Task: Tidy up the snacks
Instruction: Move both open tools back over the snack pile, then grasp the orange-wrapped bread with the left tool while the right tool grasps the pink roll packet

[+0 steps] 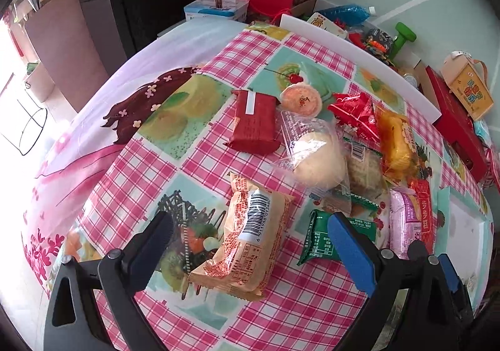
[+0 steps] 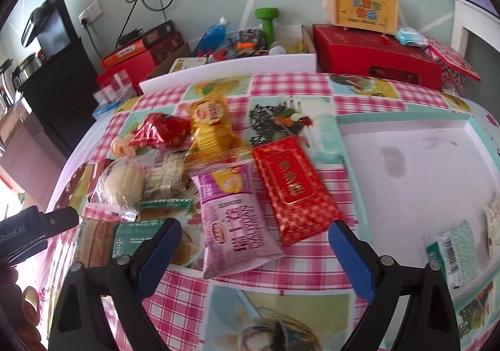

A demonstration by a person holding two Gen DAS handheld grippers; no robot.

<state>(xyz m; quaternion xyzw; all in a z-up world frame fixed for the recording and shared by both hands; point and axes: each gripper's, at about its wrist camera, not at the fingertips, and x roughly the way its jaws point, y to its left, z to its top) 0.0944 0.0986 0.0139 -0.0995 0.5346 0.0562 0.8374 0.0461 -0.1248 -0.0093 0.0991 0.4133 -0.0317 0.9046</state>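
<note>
Two open grippers, left gripper (image 1: 250, 244) over orange packet (image 1: 250, 241), right gripper (image 2: 254, 248) over pink packet (image 2: 237, 219)

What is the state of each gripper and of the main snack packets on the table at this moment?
left gripper: open, above the orange packet, not gripping.
right gripper: open, pink packet between its fingers, not pressed.
orange packet: sealed, lying flat.
pink packet: sealed, lying flat.
red flat packet: sealed, lying flat.
bun bag: closed, lying in the pile.

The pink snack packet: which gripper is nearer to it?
Right. The right gripper is open directly over the pink snack packet; the left gripper is open over the orange packet, further to the side.
</note>
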